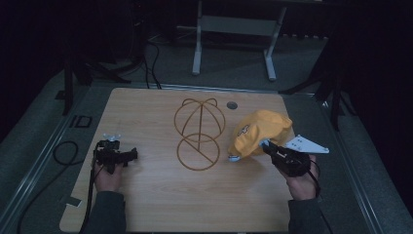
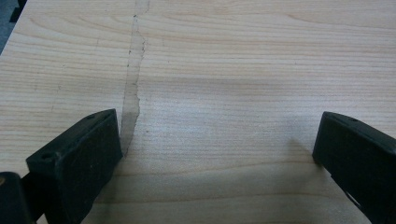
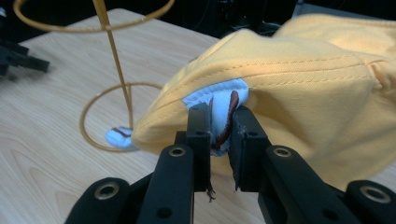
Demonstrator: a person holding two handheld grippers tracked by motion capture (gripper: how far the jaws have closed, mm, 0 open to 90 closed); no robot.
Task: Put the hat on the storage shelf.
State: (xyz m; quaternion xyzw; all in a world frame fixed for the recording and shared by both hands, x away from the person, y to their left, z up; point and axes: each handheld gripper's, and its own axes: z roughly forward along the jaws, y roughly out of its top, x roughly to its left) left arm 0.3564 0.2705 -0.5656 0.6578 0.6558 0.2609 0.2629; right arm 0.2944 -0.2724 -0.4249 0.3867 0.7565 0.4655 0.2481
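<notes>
Wooden table [image 1: 160, 204] is carrying a gold wire hat stand [image 1: 198, 134] at centre. Yellow cap [image 1: 260, 131] is sitting just right of the stand. Right gripper [image 3: 219, 135] is pinching the cap's white strap [image 3: 219, 105], jaws clamped. Left gripper [image 2: 215, 154] is resting on the table's left side, jaws spread wide.

A wooden table [image 1: 146, 204] carries a gold wire stand [image 1: 198, 134] and yellow cap [image 1: 260, 131].
</notes>
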